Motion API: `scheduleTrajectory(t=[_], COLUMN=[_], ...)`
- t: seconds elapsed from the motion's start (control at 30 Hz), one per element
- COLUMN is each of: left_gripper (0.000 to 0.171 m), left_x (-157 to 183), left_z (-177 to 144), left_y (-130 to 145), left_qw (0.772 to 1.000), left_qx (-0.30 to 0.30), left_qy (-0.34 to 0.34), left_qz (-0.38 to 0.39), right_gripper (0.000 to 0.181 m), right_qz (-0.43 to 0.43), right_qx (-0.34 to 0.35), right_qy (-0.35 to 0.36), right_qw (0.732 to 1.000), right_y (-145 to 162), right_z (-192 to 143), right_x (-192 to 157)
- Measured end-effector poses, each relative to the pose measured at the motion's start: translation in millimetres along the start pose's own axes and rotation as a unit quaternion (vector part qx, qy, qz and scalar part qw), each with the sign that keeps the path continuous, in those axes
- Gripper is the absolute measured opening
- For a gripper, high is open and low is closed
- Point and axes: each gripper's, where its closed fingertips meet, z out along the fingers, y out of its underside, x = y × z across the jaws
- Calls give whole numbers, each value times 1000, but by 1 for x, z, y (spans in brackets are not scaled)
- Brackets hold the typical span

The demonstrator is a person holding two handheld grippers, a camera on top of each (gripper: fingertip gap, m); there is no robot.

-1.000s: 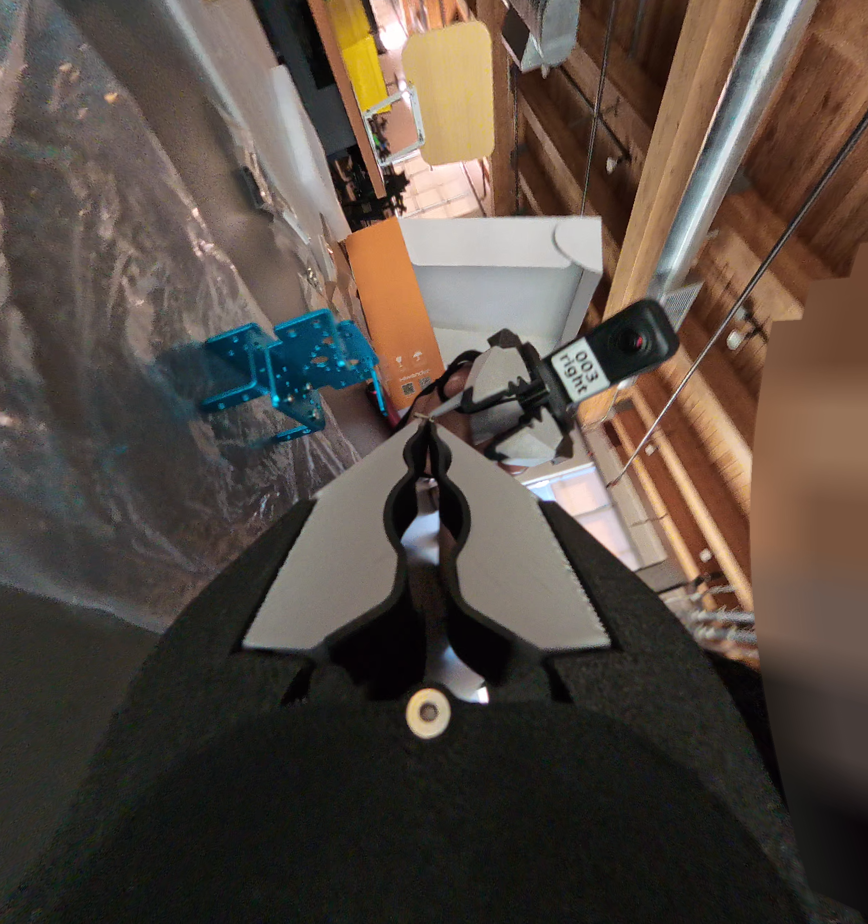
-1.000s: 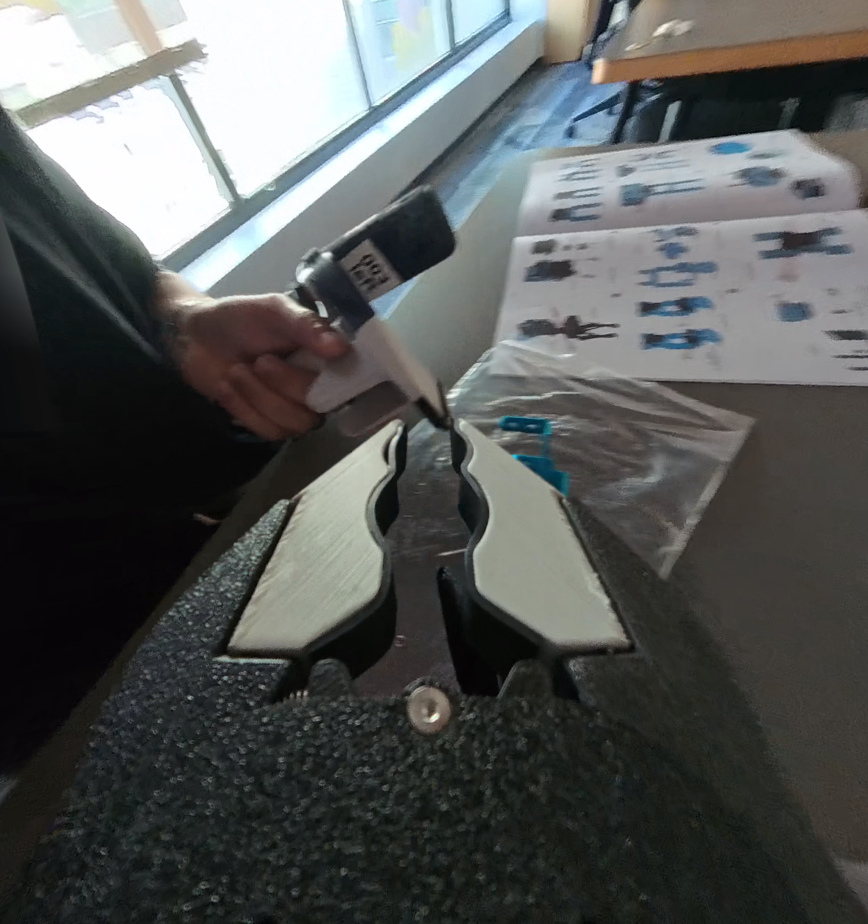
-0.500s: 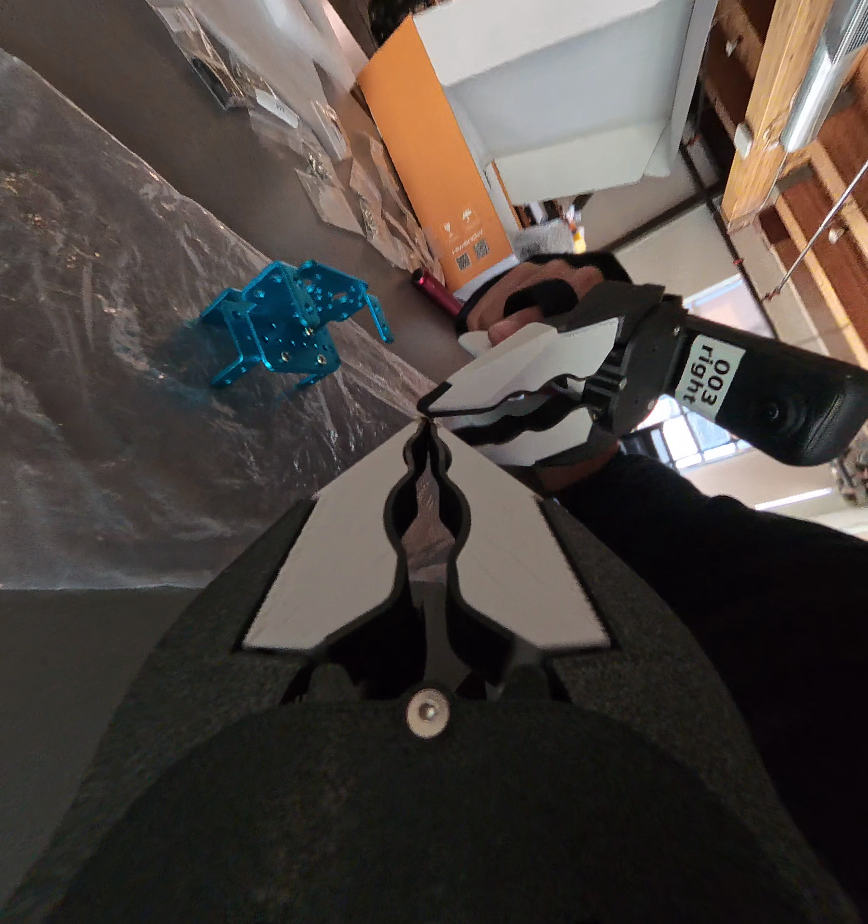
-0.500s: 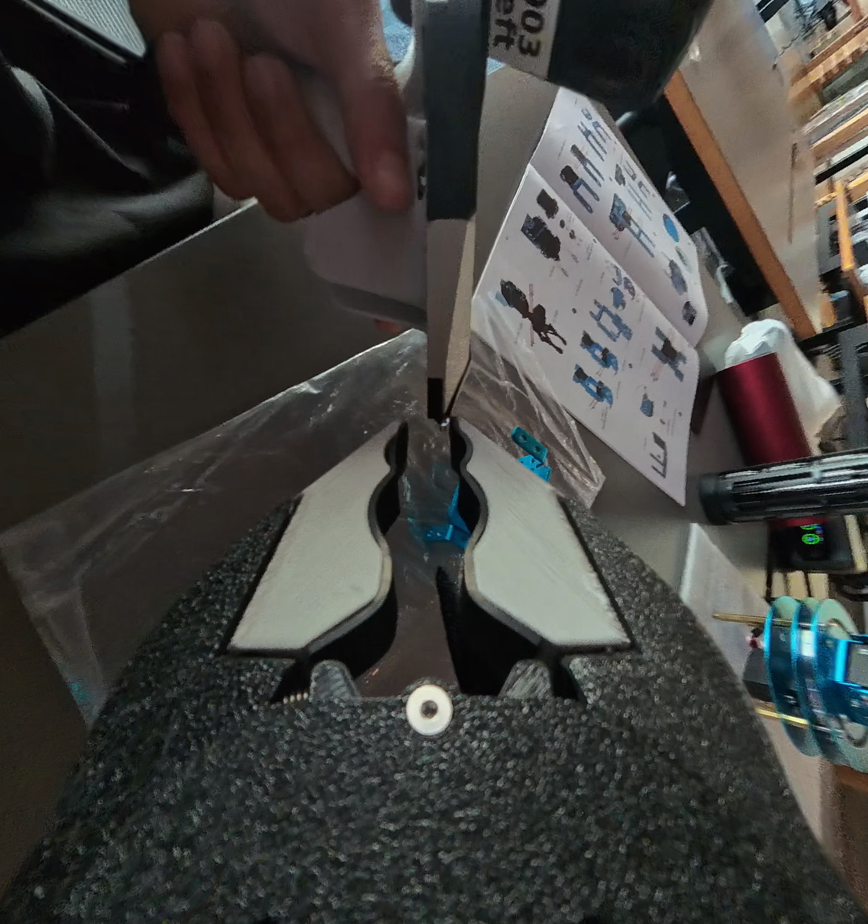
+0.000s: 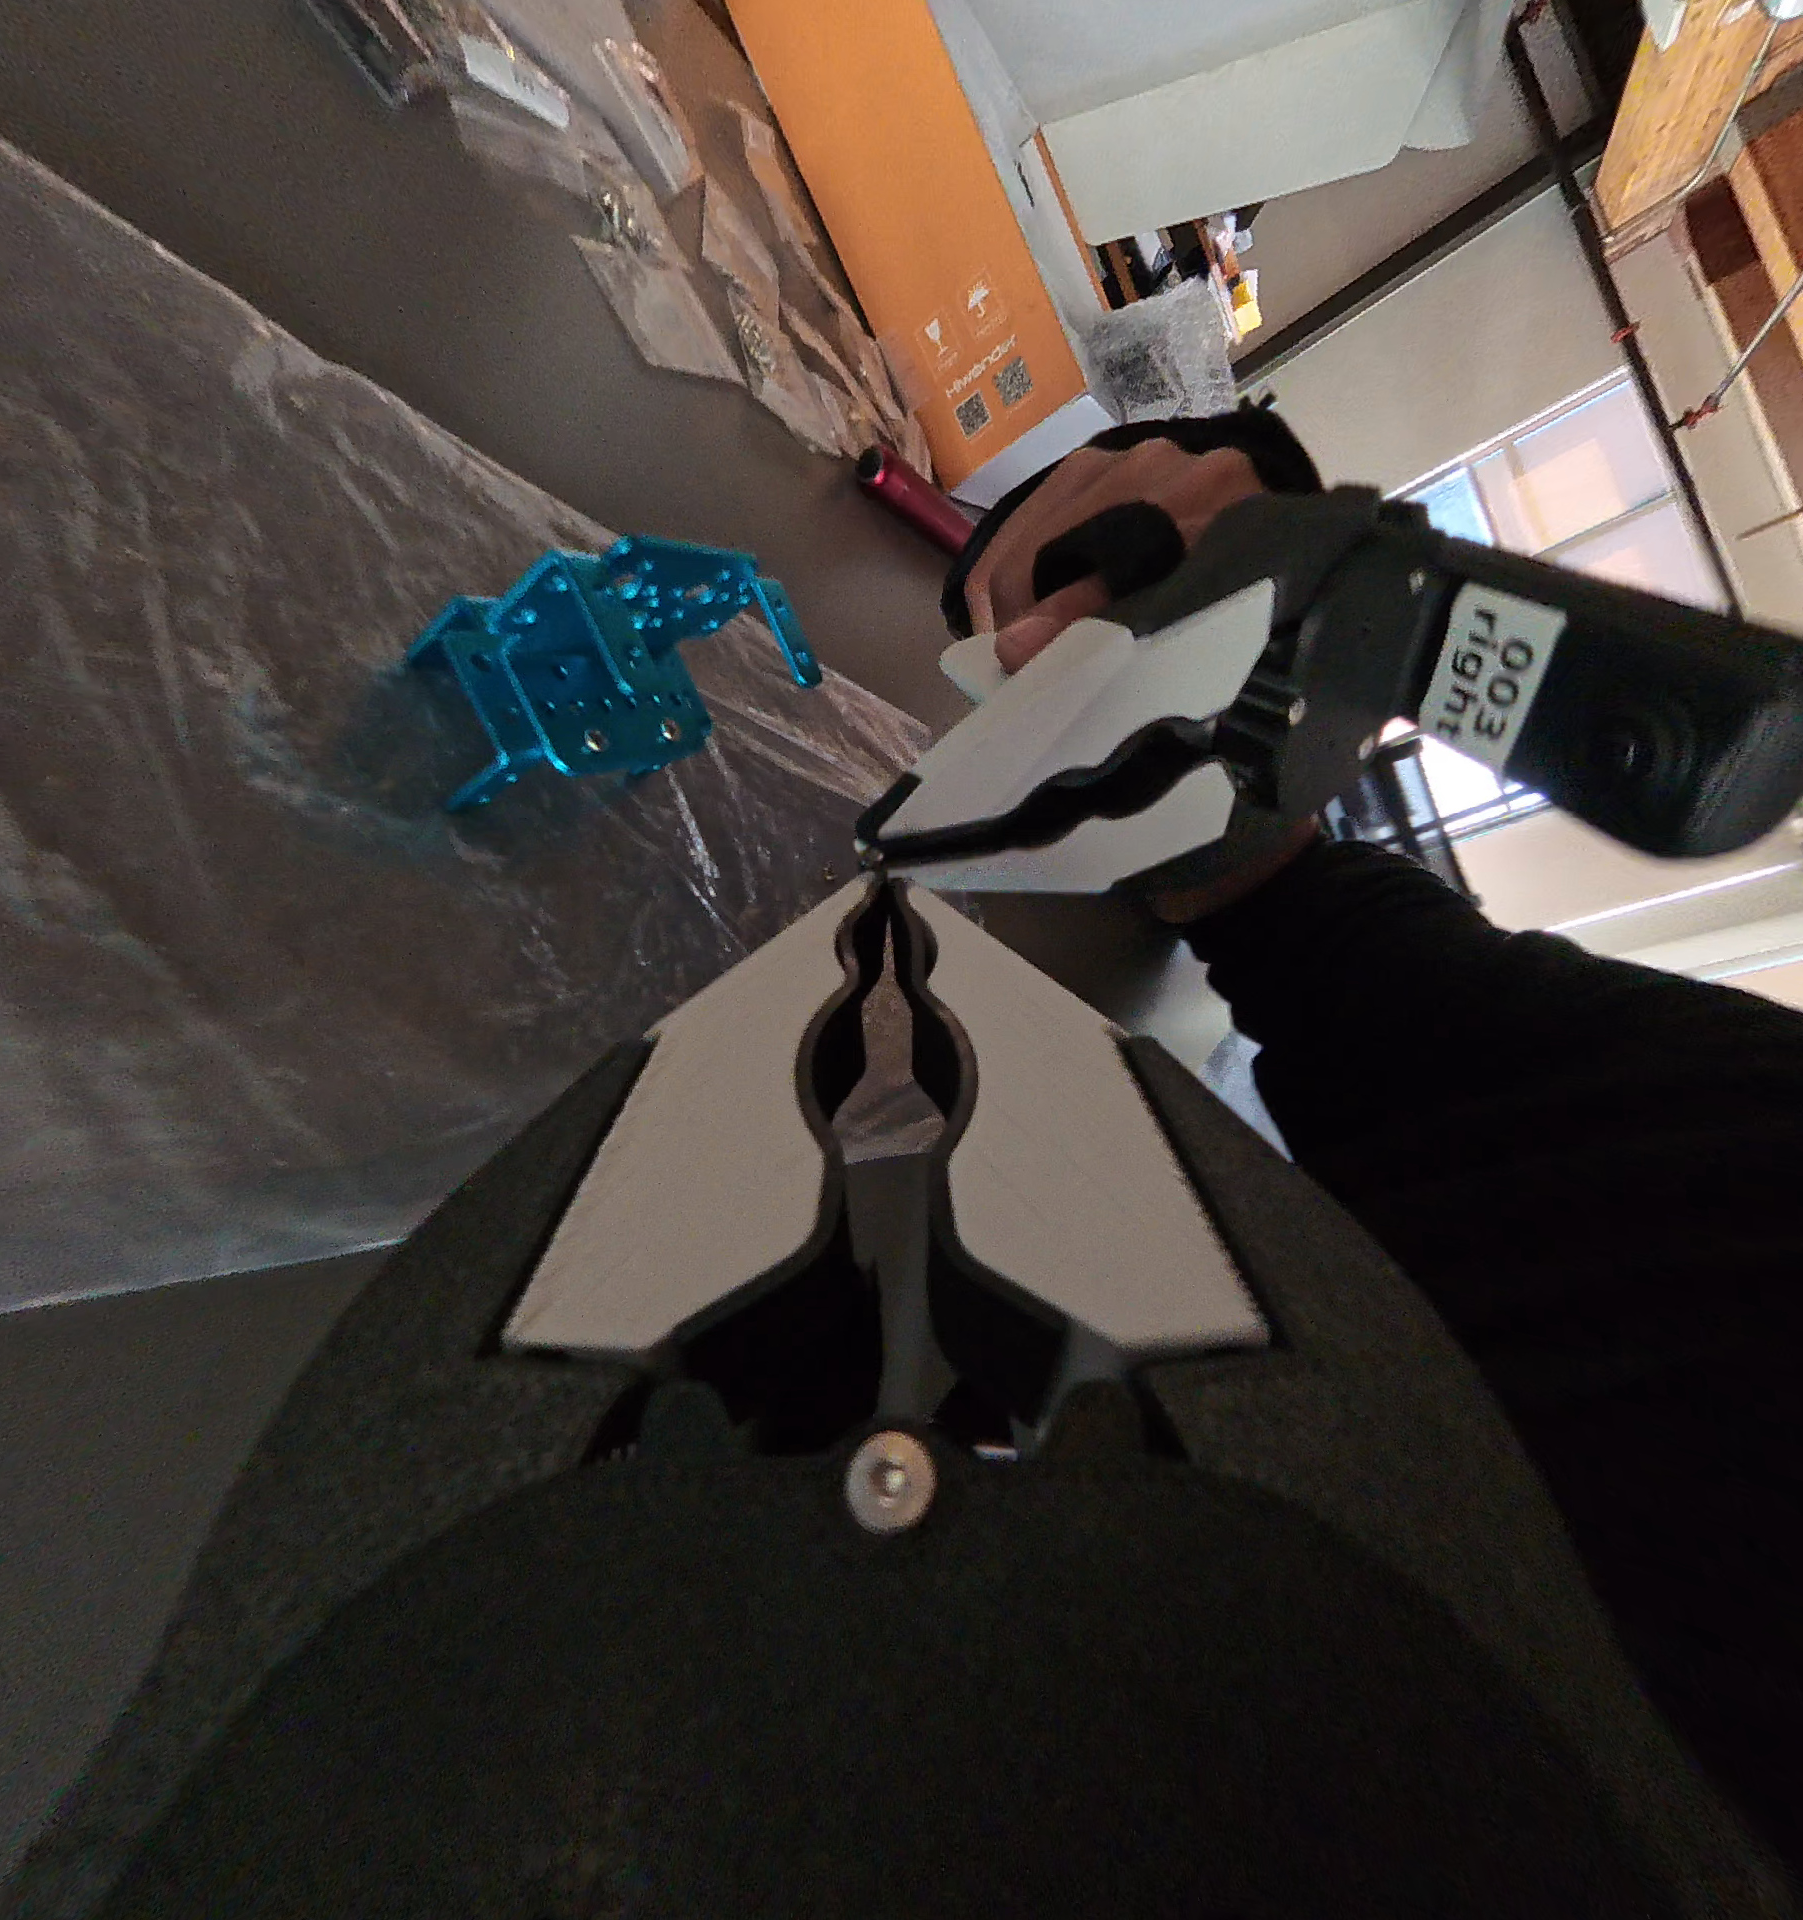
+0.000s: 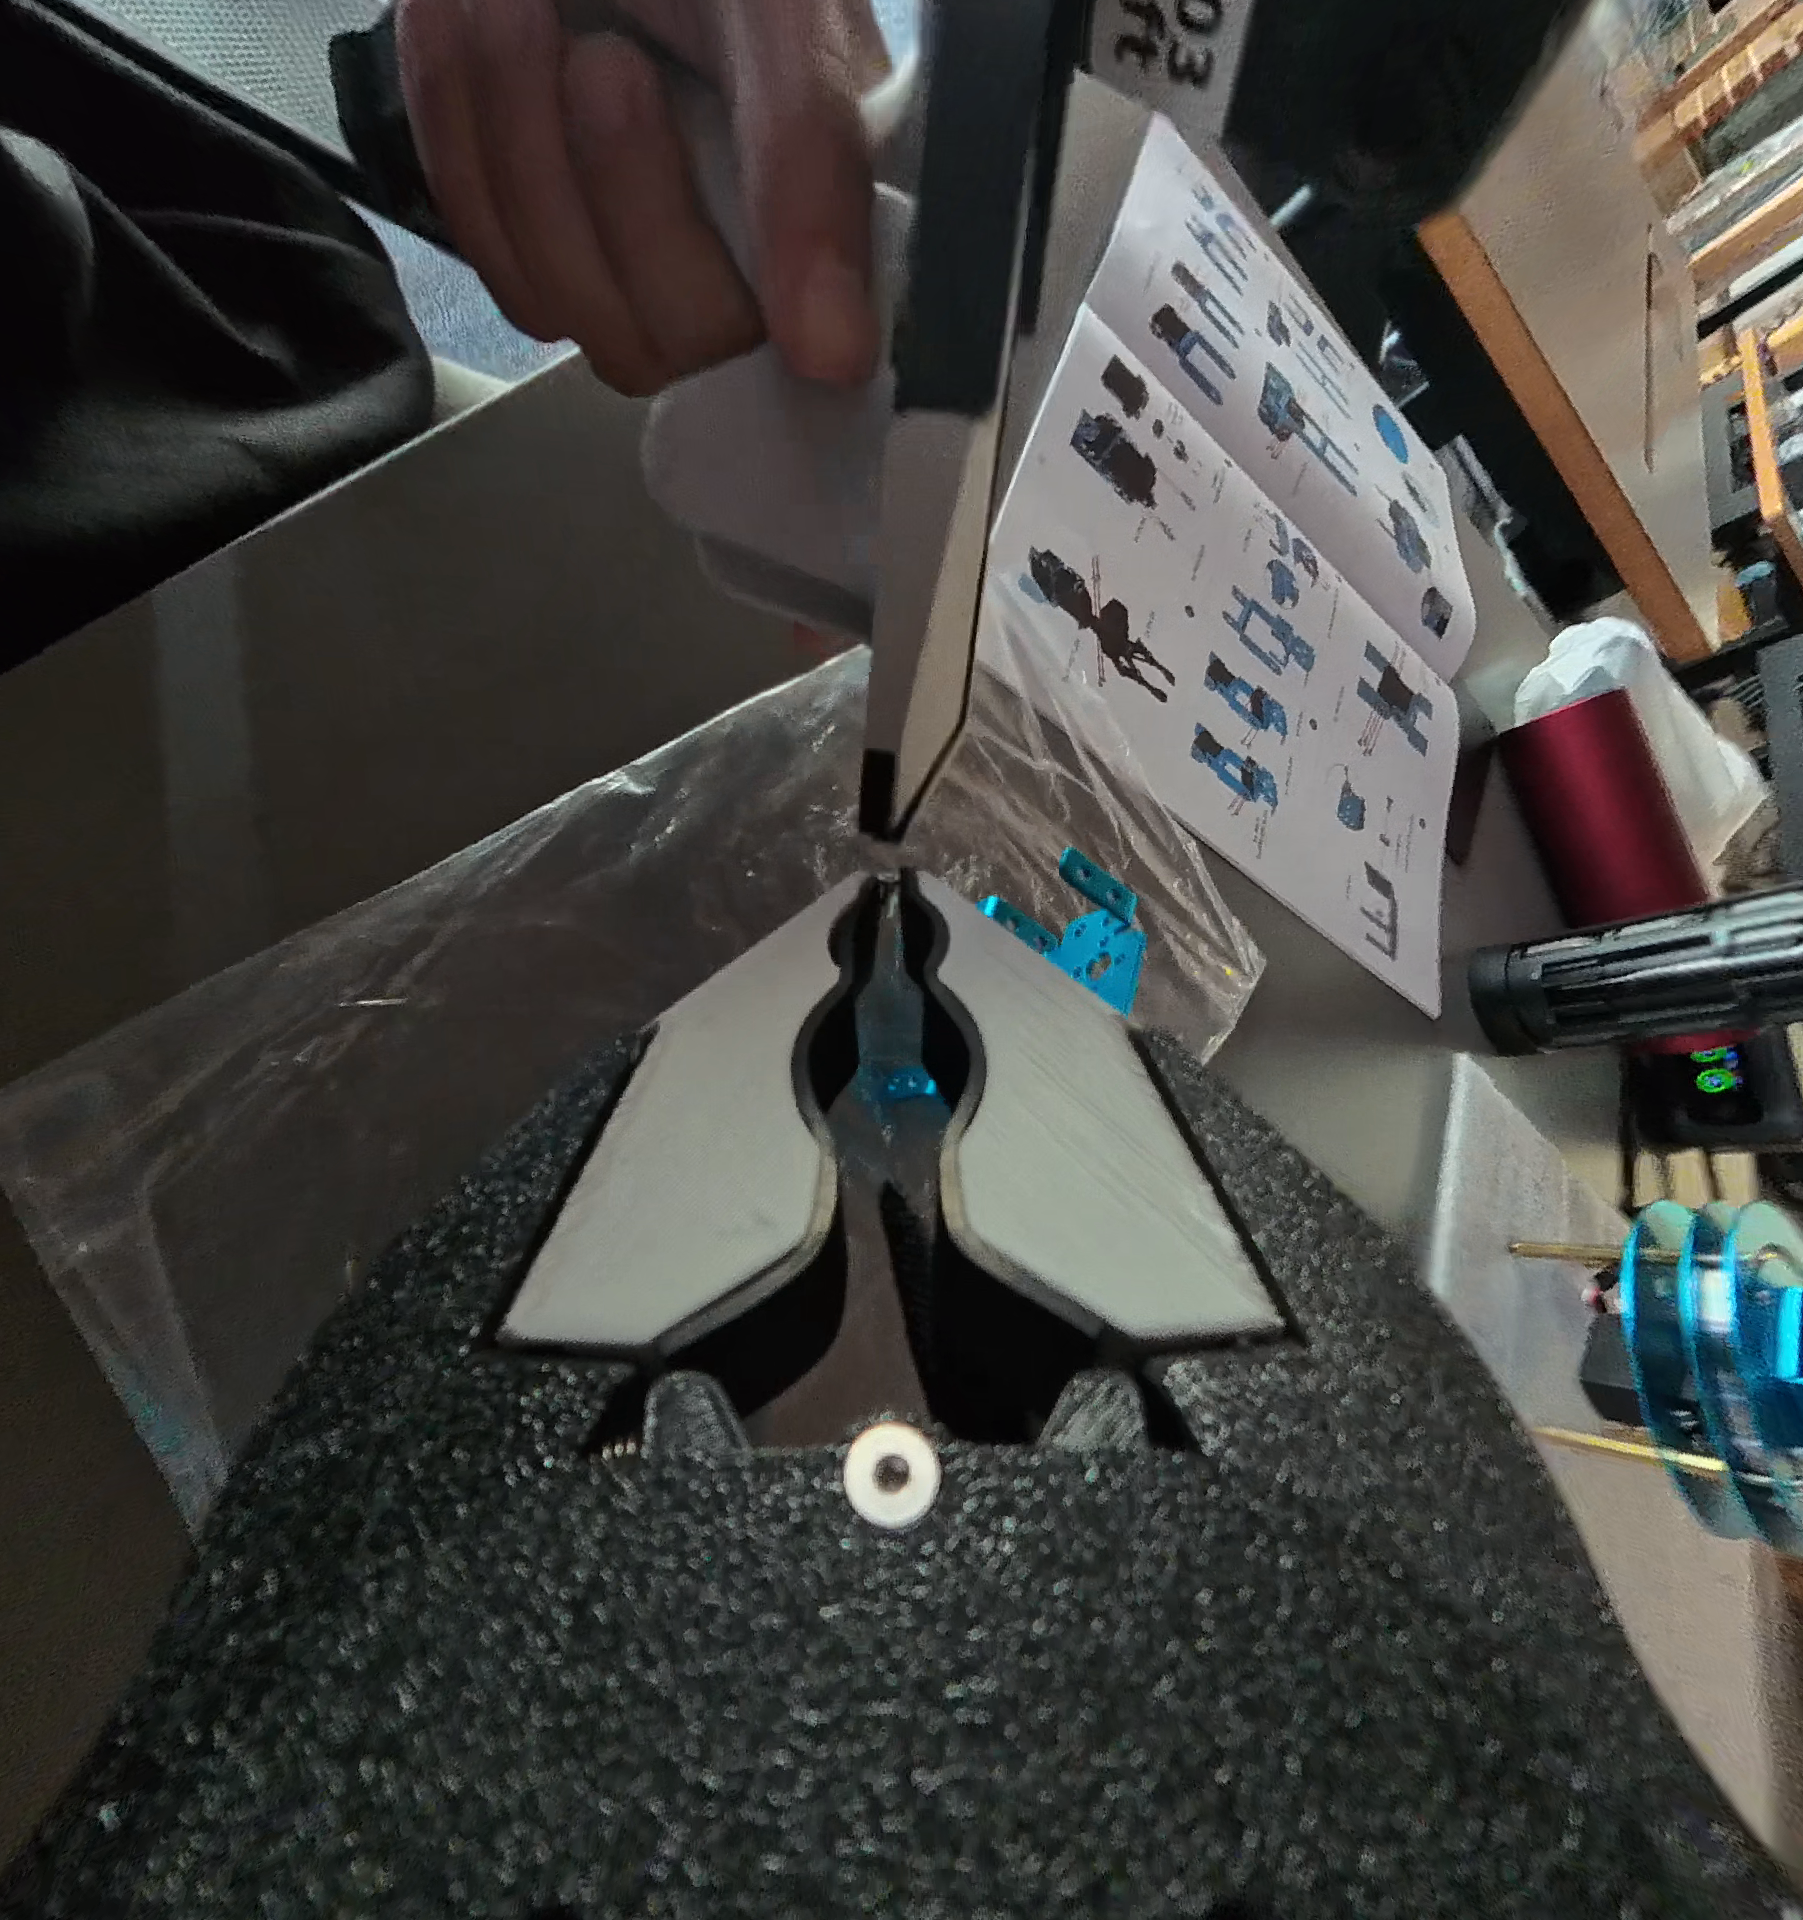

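Observation:
My left gripper [image 5: 882, 885] is shut, and so is my right gripper [image 6: 890, 885]. The two meet tip to tip above a clear plastic bag [image 5: 201, 831]. A tiny silver part [image 6: 884, 862] sits pinched where the tips meet; it also shows in the left wrist view [image 5: 869, 854]. The right gripper [image 5: 873, 837] comes in from the right, held by a gloved hand [image 5: 1073, 540]. The left gripper [image 6: 881, 821] comes down from above, held by a bare hand [image 6: 648, 208]. Blue perforated metal brackets [image 5: 585, 675] lie on the bag [image 6: 409, 987] below and also show in the right wrist view [image 6: 1094, 935].
An open instruction booklet [image 6: 1271, 582] lies beyond the bag on the grey table [image 6: 305, 623]. A red cylinder [image 6: 1593, 810], a black ribbed tool [image 6: 1655, 971] and a blue disc assembly [image 6: 1707, 1382] are at the right. An orange-and-white box [image 5: 907, 208] and small parts bags [image 5: 689, 281] lie farther off. The grippers are tip to tip, or close to it. From either gripper's tips it is about 35 cm to the blue disc assembly [image 6: 1707, 1382].
My right gripper has closed from open to shut at the left gripper's tip. Both grippers have swung round and come down close over the bag.

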Motion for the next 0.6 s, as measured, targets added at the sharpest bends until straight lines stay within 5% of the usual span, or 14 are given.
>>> scheduleTrajectory(t=[0.17, 0.27, 0.37, 0.5, 0.6], left_gripper=[21, 24, 23, 21, 21], left_x=[2, 0, 17, 25, 29], left_z=[-11, -12, -18, -20, -24], left_y=[-1, -7, -33, -54, -62], left_qw=[992, 967, 923, 894, 893], left_qx=[8, 43, 145, 214, 251], left_qy=[3, -61, -114, -164, -156], left_qz=[124, 245, 339, 359, 340], right_gripper=[3, 3, 2, 2, 2], right_qz=[160, 320, 443, 526, 543], right_qx=[101, 196, 258, 312, 324], right_qy=[-23, -70, -122, -155, -165], right_qw=[982, 924, 850, 776, 757], right_y=[-13, -33, -42, -49, -53], right_z=[-11, -20, -21, -23, -22], right_x=[21, 41, 53, 66, 67])
